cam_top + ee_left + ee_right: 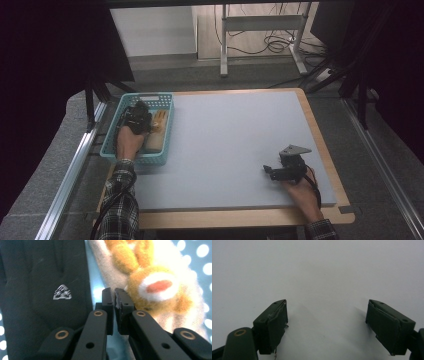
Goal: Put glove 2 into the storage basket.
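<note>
In the high view, the left hand-held gripper (136, 119) reaches into a turquoise plastic basket with perforated walls (162, 100) that sits at the far left corner of the pale grey worktop (235, 145). The person's left hand (129, 142) holds it from behind, with a plaid sleeve (120, 200) coming in from the bottom edge.

Inside the basket lie two things side by side. A black fabric glove with a small silver triangular logo (45, 290) takes up the left part of the left gripper view, and a fluffy orange and cream plush glove with a pink pad on a white patch (160, 287) lies to the right of it. In the high view the plush glove (158, 127) shows just to the right of the gripper.

The left hand-held gripper (114, 293) has its jaws together, with only a thin slit between the pads. The tips sit over the strip of basket floor between the black glove and the plush glove, close against the plush glove's edge. Nothing can be made out clamped between the pads.

The right hand-held gripper (272, 171) rests low over the near right part of the worktop, well apart from the basket, held by the right hand (300, 192). In the right gripper view its jaws (325, 326) stand wide apart over bare grey surface.
</note>
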Demonstrator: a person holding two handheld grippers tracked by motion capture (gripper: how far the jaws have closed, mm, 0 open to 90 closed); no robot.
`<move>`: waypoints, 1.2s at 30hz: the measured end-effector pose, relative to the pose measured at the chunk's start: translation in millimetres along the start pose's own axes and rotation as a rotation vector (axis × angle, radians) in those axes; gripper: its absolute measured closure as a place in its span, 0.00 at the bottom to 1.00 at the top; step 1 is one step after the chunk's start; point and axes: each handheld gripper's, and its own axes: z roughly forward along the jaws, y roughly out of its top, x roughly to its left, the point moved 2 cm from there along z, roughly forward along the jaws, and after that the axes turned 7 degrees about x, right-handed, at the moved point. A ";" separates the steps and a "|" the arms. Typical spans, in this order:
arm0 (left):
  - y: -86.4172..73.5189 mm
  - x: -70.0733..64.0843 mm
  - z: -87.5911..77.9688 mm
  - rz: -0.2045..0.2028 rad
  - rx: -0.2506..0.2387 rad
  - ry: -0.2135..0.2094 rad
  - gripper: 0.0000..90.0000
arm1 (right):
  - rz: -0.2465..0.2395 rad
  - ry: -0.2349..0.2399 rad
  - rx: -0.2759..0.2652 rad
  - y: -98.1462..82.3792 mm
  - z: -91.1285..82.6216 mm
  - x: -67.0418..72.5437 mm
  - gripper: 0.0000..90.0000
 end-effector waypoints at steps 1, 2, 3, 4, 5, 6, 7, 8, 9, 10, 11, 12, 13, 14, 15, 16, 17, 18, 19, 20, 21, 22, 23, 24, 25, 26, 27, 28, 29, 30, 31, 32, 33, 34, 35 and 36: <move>0.6 -1.4 0.2 -0.001 -0.001 0.004 0.97 | 0.000 0.000 0.000 0.0 0.0 0.0 0.19; 0.7 -0.8 -0.2 -0.005 -0.003 0.010 0.97 | 0.000 0.000 0.000 0.0 0.0 0.1 0.19; 0.3 2.0 -1.9 -0.016 -0.011 0.015 0.95 | 0.000 0.000 0.000 0.0 0.0 0.0 0.19; -0.2 4.7 -3.5 -0.029 -0.018 0.017 0.92 | 0.000 0.000 0.000 0.0 0.0 0.1 0.19; -0.8 6.5 -5.1 -0.039 -0.028 0.021 0.89 | -0.001 0.000 0.000 0.0 0.0 0.1 0.19; -1.3 7.8 -6.8 -0.041 -0.039 0.024 0.86 | 0.000 0.000 0.000 0.0 -0.1 0.1 0.19; -2.0 9.9 -9.4 -0.042 -0.051 0.023 0.84 | 0.000 0.000 0.000 0.0 0.0 0.1 0.19; -2.8 12.1 -12.9 -0.050 -0.069 0.016 0.81 | 0.000 0.000 0.000 0.0 0.0 0.1 0.19; -3.4 13.8 -15.5 -0.056 -0.085 0.011 0.77 | -0.001 0.000 0.000 0.0 0.0 0.2 0.19; -4.2 15.4 -18.2 -0.060 -0.096 0.009 0.74 | -0.001 0.000 0.000 0.1 0.0 0.2 0.19; -4.8 16.4 -19.9 -0.063 -0.104 0.011 0.71 | 0.000 0.000 0.000 0.1 0.0 0.2 0.19; -5.5 17.5 -22.0 -0.062 -0.111 0.020 0.67 | -0.001 -0.001 0.000 0.0 0.0 0.2 0.19; -6.4 18.5 -23.9 -0.059 -0.114 0.030 0.64 | -0.001 -0.001 0.000 0.1 0.0 0.2 0.19; -7.4 19.7 -25.8 -0.058 -0.119 0.036 0.61 | -0.001 -0.001 0.000 0.1 0.0 0.2 0.19; -8.7 21.1 -27.6 -0.065 -0.129 0.034 0.59 | 0.000 -0.001 -0.002 0.1 0.1 0.3 0.19; -9.9 23.0 -29.6 -0.068 -0.140 0.033 0.55 | 0.000 -0.001 -0.002 0.1 0.1 0.3 0.19; -11.9 24.5 -31.8 -0.075 -0.153 0.021 0.52 | -0.001 0.000 -0.002 0.1 0.1 0.3 0.19; -13.1 25.4 -33.1 -0.077 -0.160 0.014 0.49 | -0.001 -0.002 -0.002 0.1 0.1 0.4 0.19; -14.7 26.0 -34.8 -0.081 -0.169 0.008 0.45 | -0.001 -0.001 -0.002 0.0 0.1 0.3 0.19; -16.8 26.3 -36.6 -0.081 -0.181 0.003 0.42 | -0.001 -0.002 -0.002 0.0 0.1 0.4 0.19; -17.9 26.1 -37.4 -0.082 -0.190 -0.002 0.39 | -0.001 -0.002 -0.002 0.0 0.1 0.5 0.19; -19.9 27.0 -39.1 -0.073 -0.189 -0.002 0.36 | -0.001 -0.002 -0.002 0.0 0.1 0.5 0.19; -21.0 27.4 -39.7 -0.070 -0.194 -0.003 0.33 | 0.000 -0.002 -0.001 0.0 0.0 0.5 0.19; -22.3 27.7 -40.7 -0.066 -0.204 -0.001 0.31 | -0.001 -0.002 -0.002 0.0 0.1 0.5 0.19; -23.8 28.0 -41.6 -0.065 -0.223 -0.009 0.29 | -0.001 -0.002 -0.002 0.0 0.1 0.4 0.19; -24.7 28.5 -42.0 -0.063 -0.228 -0.018 0.26 | -0.001 -0.002 -0.002 0.0 0.1 0.4 0.19; -25.9 29.0 -42.2 -0.068 -0.235 -0.030 0.23 | -0.001 -0.002 -0.001 0.0 0.1 0.4 0.19; -27.0 29.5 -42.5 -0.071 -0.239 -0.035 0.21 | -0.001 -0.002 -0.001 0.0 0.1 0.4 0.19; -28.3 29.8 -43.1 -0.067 -0.243 -0.035 0.20 | -0.001 -0.003 -0.001 0.0 0.1 0.5 0.19; -29.7 29.5 -43.6 -0.067 -0.251 -0.039 0.18 | -0.001 -0.003 -0.001 0.0 0.1 0.5 0.19; -31.0 29.6 -43.9 -0.064 -0.252 -0.046 0.16 | -0.002 -0.003 -0.001 0.0 0.1 0.5 0.19; -31.8 29.2 -43.8 -0.067 -0.257 -0.052 0.14 | -0.001 -0.002 -0.002 0.0 0.2 0.6 0.19; -33.6 29.2 -44.1 -0.063 -0.255 -0.053 0.13 | -0.001 -0.003 -0.002 0.0 0.2 0.6 0.19; -34.7 29.6 -44.5 -0.059 -0.253 -0.053 0.11 | -0.001 -0.003 -0.002 0.0 0.2 0.6 0.19; -36.0 29.8 -44.9 -0.063 -0.256 -0.060 0.11 | -0.001 -0.003 -0.002 0.0 0.2 0.6 0.19; -37.4 30.4 -45.5 -0.064 -0.259 -0.067 0.09 | -0.001 -0.003 -0.002 0.0 0.2 0.6 0.19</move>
